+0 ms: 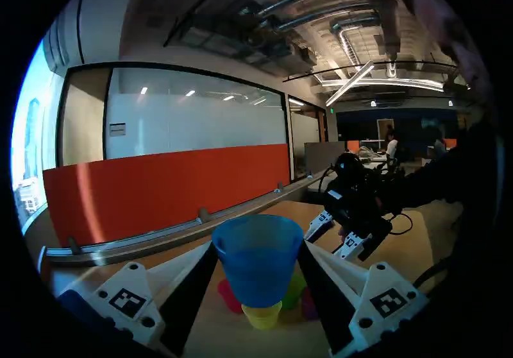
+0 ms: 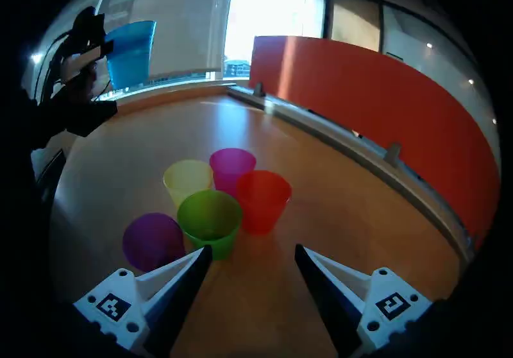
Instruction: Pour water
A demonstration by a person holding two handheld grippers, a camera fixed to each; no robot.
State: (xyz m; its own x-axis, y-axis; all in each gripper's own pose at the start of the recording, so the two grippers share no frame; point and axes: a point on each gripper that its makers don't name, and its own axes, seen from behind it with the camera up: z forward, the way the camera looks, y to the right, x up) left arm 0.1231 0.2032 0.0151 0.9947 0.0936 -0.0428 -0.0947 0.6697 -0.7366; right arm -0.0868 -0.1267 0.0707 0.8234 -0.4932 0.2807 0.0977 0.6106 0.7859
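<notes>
My left gripper [image 1: 258, 250] is shut on a translucent blue cup [image 1: 258, 258], held up in the air above the table. From the right gripper view the blue cup [image 2: 131, 51] hangs high at the upper left, gripped by the left gripper [image 2: 108, 50] and a hand. Several cups stand clustered on the wooden table [image 2: 359, 217]: yellow [image 2: 187, 179], magenta [image 2: 231, 165], red [image 2: 262, 199], green [image 2: 209, 220] and purple [image 2: 152, 241]. My right gripper [image 2: 252, 255] is open just in front of the green and red cups, low over the table. The right gripper [image 1: 333, 235] also appears right of the blue cup.
An orange wall panel [image 2: 385, 108] with a metal rail [image 2: 359, 146] runs along the table's far side. A bright window [image 2: 269, 18] lies behind it. Under the blue cup, the yellow cup [image 1: 261, 314] and its neighbours stand on the table.
</notes>
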